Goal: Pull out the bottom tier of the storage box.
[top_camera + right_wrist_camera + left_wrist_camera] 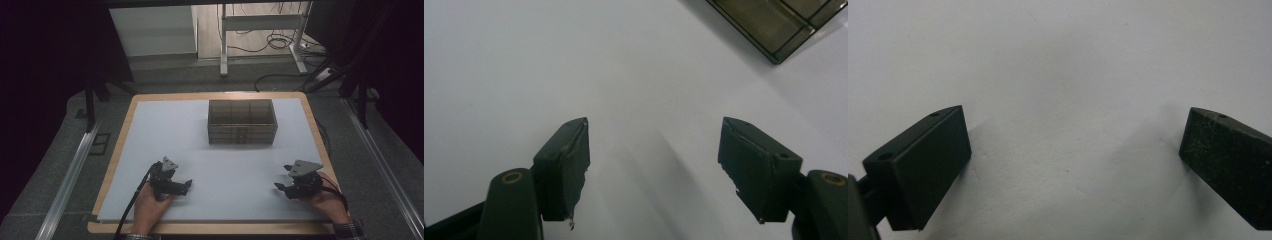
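A smoky transparent compartment box [242, 121] stands on the white sheet [165, 135] near the table's far middle; its corner [776, 25] appears at the top right of the right gripper view. My left gripper [187, 184] rests low at the front left, held by a hand, jaws pointing right. In its own view the left gripper [1075, 155] is open over bare white sheet. My right gripper [280, 188] sits at the front right, jaws pointing left. Seen from its own camera, the right gripper [654, 150] is open with nothing between the fingers.
The white sheet covers a wooden table [127, 117] with a visible wood border. Metal rails [70, 175] run along both sides. Beyond the far edge stand a desk frame [224, 45] and loose cables [280, 42] on the floor.
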A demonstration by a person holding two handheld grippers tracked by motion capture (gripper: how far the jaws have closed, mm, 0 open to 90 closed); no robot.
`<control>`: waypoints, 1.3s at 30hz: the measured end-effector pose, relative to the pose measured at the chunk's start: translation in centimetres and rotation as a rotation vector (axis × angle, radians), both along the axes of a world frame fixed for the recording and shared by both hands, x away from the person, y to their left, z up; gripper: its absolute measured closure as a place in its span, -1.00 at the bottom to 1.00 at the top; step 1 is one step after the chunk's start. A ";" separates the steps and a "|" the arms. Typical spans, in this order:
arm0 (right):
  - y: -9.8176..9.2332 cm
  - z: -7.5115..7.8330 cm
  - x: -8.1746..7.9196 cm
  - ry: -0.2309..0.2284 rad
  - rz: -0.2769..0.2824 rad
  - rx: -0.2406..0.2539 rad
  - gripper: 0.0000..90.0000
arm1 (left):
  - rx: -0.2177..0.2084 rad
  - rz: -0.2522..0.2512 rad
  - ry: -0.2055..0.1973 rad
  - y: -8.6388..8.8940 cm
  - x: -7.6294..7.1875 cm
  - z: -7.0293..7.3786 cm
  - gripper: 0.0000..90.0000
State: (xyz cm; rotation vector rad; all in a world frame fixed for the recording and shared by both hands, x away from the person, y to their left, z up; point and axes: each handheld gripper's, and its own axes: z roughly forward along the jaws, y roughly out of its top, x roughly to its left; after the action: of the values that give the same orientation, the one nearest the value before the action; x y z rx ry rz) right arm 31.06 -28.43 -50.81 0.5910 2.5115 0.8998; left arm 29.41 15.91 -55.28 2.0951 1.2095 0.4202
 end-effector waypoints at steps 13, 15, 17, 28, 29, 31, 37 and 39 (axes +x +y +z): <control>1.8 0.2 0.1 -0.132 0.044 -0.091 -0.20 | 0.000 0.000 0.000 0.0 0.0 0.0 -1.00; 2.1 0.3 0.2 -0.153 0.043 -0.106 -0.19 | 0.000 0.000 0.000 0.0 0.0 0.0 -1.00; 2.5 0.3 0.3 -0.183 0.048 -0.121 -0.18 | 0.000 0.000 0.000 0.0 0.0 0.0 -1.00; 3.8 -0.1 0.6 -0.279 0.067 -0.205 -0.12 | 0.000 0.000 0.000 0.0 0.0 0.0 -1.00; 3.9 0.0 0.6 -0.294 0.067 -0.209 -0.11 | 0.000 0.000 0.000 0.0 0.0 0.0 -1.00; 4.2 -0.1 0.6 -0.304 0.074 -0.210 -0.10 | 0.000 0.000 0.000 0.0 0.0 0.0 -1.00; 5.2 -0.1 0.7 -0.342 0.088 -0.245 -0.05 | 0.000 0.000 0.000 0.0 0.0 0.0 -1.00; 5.6 -0.2 0.7 -0.354 0.094 -0.258 -0.04 | 0.000 0.000 0.000 0.0 0.0 0.0 -1.00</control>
State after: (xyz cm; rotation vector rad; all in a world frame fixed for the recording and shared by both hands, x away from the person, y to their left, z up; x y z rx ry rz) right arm 31.77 -22.86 -50.97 0.2108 2.2931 0.6307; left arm 29.41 15.91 -55.28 2.0945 1.2098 0.4201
